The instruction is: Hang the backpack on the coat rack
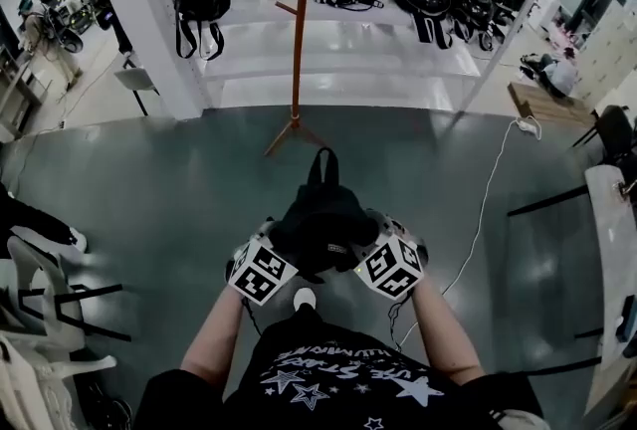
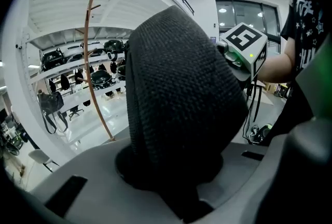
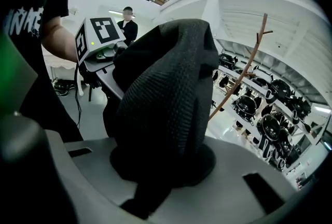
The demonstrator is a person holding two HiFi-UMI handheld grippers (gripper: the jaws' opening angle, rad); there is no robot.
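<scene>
Two claws carry the load here: your left claw (image 2: 174,186) is clamped on the black backpack (image 1: 320,219) from its eight o'clock side, and your right claw (image 3: 155,176) is clamped on it from its four o'clock side. Each gripper view shows a fold of padded mesh fabric pinched between narrowly set jaws, so neither claw is empty. The backpack hangs between them above the green floor (image 1: 149,179), just in front of your body, with its top loop (image 1: 321,164) pointing to twelve o'clock.

The coat rack (image 1: 299,30), a slim orange-brown pole on splayed feet, stands at twelve o'clock from the backpack and well apart from it, with white shelving (image 1: 338,60) full of dark bags behind it. One short peg (image 1: 287,8) juts from the pole toward nine o'clock. Higher pegs show in the right gripper view.

I judge this to be the carrying step: the backpack is gripped and lifted, but not yet at the rack. The next move calls for closing the gap straight ahead and raising the backpack so that the loop or a strap clears a peg. Keep both grips firm until the peg takes the weight. The pole looks light, so a sideways push could tip it.
</scene>
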